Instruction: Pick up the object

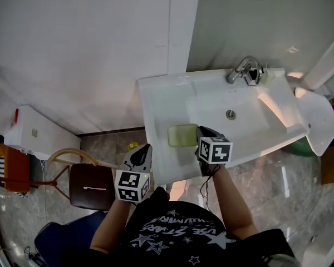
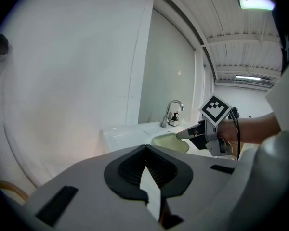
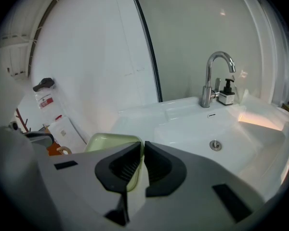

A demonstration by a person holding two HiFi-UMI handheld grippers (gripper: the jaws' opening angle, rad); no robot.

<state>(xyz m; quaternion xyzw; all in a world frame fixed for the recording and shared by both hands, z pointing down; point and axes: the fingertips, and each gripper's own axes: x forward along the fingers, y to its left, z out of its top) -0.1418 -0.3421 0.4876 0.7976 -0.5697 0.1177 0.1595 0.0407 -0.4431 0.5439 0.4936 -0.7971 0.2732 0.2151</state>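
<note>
A pale green shallow dish lies on the flat left ledge of the white sink, near its front edge. My right gripper is shut on the dish's right rim, which passes between the two dark pads. The left gripper view shows the same dish with the right gripper nipping its edge. My left gripper hangs off the sink's front left corner, over the floor, tips together and holding nothing.
A chrome faucet and a small pump bottle stand behind the basin with its drain. A brown stool and a white cabinet stand to the left on the floor. A wall rises behind the sink.
</note>
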